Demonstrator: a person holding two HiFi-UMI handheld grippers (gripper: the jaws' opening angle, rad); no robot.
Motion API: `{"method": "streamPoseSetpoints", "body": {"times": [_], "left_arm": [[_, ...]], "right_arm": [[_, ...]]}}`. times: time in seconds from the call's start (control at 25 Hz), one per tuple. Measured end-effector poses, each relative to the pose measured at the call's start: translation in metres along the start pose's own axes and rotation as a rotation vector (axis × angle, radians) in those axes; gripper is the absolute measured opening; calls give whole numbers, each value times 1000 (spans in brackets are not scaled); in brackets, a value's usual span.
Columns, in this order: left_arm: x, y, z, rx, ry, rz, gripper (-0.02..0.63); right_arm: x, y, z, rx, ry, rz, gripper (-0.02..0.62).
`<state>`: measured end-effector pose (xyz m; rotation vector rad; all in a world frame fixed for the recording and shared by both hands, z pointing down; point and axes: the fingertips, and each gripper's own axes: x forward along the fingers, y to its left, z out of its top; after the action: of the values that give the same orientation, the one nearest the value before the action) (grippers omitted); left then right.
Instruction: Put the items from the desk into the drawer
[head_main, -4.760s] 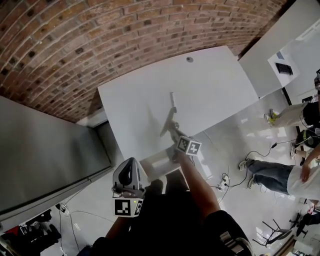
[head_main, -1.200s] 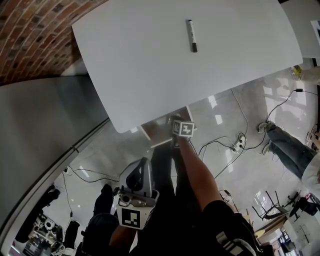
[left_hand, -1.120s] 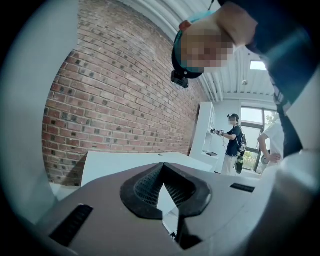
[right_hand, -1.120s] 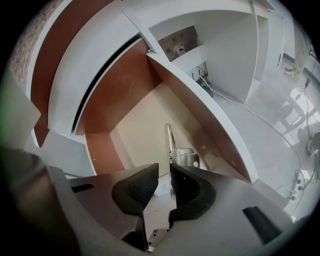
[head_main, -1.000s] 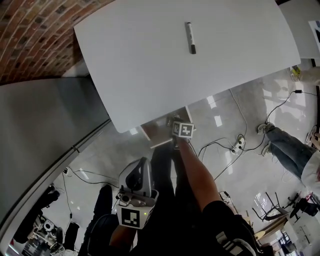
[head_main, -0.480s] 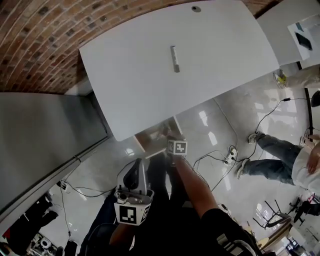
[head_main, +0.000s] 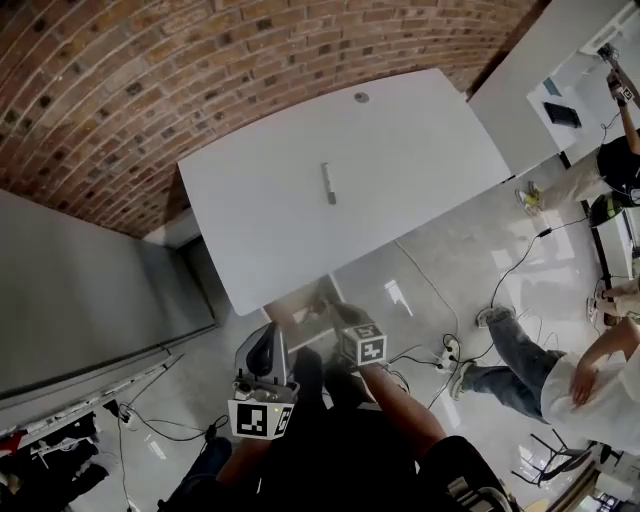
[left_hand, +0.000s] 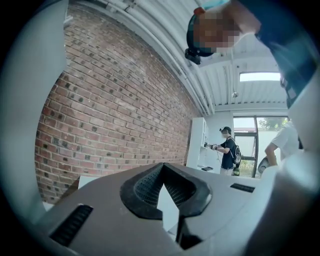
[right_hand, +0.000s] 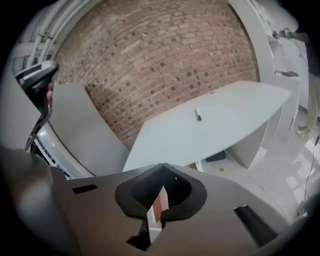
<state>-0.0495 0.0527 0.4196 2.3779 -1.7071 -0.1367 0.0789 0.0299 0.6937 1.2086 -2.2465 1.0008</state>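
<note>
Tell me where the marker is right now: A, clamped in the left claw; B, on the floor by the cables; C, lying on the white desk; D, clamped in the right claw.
C: the marker lies flat near the middle of the white desk, with nothing touching it.

Smooth matt desk (head_main: 420, 170), rough brick wall (head_main: 150, 80) (mortared), glossy floor (head_main: 470, 260), perhaps polished tile.
</note>
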Motion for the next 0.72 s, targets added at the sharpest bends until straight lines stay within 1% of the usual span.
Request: {"method": "streamPoseSetpoints", "body": {"times": [0.2,0.28,0.36,0.44,0.52,0.68,0.72], "left_arm": [[3,-8,20,15,-38,-11,2],[3,-12,27,21,-53,-19,2],[2,-16,34,28,-64,-27,2],[1,-18,40,31,-70,-31,2],[1,-20,42,31,-73,-35,2],[1,-25,40,25,-70,-53,2],[2,-26,40,22,-68,-59,2]], "right_arm": [[-80,39,101,-164,-247,6,0],[-113,56,134,-229,-349,3,0],[-148,75,159,-278,-437,-1,0],[-177,89,176,-304,-507,-7,0],[-197,95,184,-317,-553,-22,0],[-211,90,183,-342,-577,-64,2],[-210,87,184,-339,-577,-73,22]]}}
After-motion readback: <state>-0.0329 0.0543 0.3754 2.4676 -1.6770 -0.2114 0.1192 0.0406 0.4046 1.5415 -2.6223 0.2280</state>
